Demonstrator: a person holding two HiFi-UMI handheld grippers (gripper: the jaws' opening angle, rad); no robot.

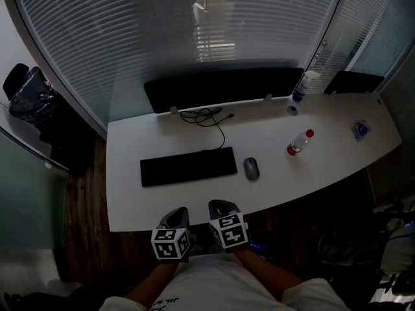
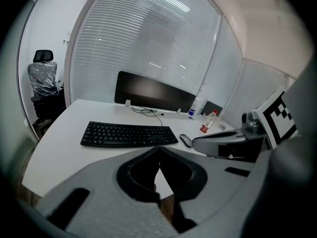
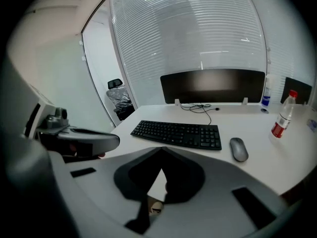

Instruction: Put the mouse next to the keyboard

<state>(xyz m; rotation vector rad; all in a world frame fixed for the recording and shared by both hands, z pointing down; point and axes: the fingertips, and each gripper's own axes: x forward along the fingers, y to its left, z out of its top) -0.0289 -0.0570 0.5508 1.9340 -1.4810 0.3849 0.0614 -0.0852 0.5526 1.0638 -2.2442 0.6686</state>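
Note:
The black keyboard point(image 1: 188, 166) lies in the middle of the white desk point(image 1: 126, 199). Just off its right end sits the grey mouse point(image 1: 251, 168), a small gap away. My left gripper point(image 1: 179, 212) and right gripper point(image 1: 219, 206) hang side by side at the desk's front edge, close to my body and clear of both things. Each has its jaws together with nothing between them. In the left gripper view the keyboard point(image 2: 129, 134) and mouse point(image 2: 185, 140) lie beyond the shut jaws. The right gripper view shows the keyboard point(image 3: 178, 134) and mouse point(image 3: 238, 148) the same way.
A dark monitor point(image 1: 224, 86) stands at the back of the desk with a black cable point(image 1: 207, 116) coiled before it. A red-capped bottle point(image 1: 299, 142) lies right of the mouse, a spray bottle point(image 1: 303, 86) stands behind. A wrapped office chair point(image 1: 29, 96) stands far left.

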